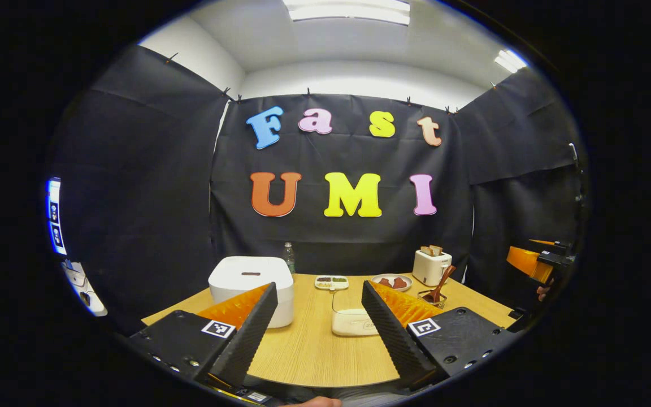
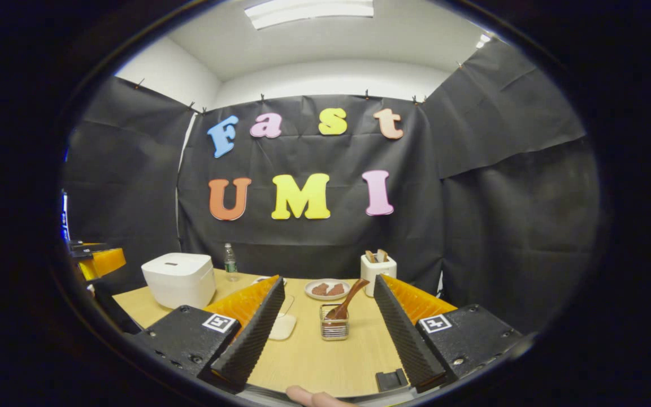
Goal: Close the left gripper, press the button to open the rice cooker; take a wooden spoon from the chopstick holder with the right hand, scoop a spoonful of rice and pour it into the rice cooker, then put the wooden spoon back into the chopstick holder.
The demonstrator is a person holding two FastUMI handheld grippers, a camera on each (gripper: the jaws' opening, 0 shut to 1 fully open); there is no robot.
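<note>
Both grippers hang over the table's (image 1: 314, 362) near edge, left gripper (image 1: 317, 333) and right gripper (image 2: 328, 339) spread wide, gripping nothing. Bare wood lies ahead. The rice cooker (image 1: 252, 282) sits shut, far left; the wooden spoon (image 2: 347, 305) leans in the chopstick holder (image 2: 334, 328).

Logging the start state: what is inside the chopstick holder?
A wooden spoon stands in the chopstick holder, bowl end down, handle leaning up to the right. Something dark lies at the bottom; I cannot tell what. Neither hand-held gripper touches it.

Cloth-walled recording booth (image 1: 133, 186); wooden table (image 1: 314, 345)
</note>
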